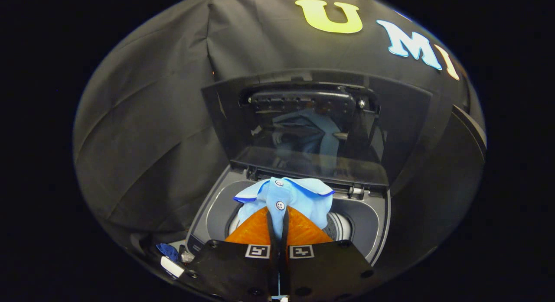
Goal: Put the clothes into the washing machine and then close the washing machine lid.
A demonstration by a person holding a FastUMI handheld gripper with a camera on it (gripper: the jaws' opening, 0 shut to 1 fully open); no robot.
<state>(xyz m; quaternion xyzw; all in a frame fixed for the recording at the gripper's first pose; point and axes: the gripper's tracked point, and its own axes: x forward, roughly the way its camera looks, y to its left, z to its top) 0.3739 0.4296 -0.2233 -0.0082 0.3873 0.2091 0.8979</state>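
I have the hand-held gripper (278,211) at the bottom centre of the frame, its two fingers pressed together on the button placket of a light blue collared shirt with a darker blue collar trim (284,197). The shirt hangs just ahead of the fingertips, bunched over the round mouth of the grey top-loading washing machine (377,215) in the lower middle of the frame.

As I judge it, the task is in its first half: the shirt is over the drum opening (340,226) but not yet let go into it, and the dark glossy washing machine lid (312,128) stands raised in the centre of the frame, so dropping the garment and closing the lid are both left.

I cannot see how deep the shirt's lower part reaches into the drum, since the fingers and gripper body cover it. The lid's surface carries a dim blue reflection. At the lower left, a small blue item (167,251) and a white one (172,266) sit beside the machine, too cut off to identify.
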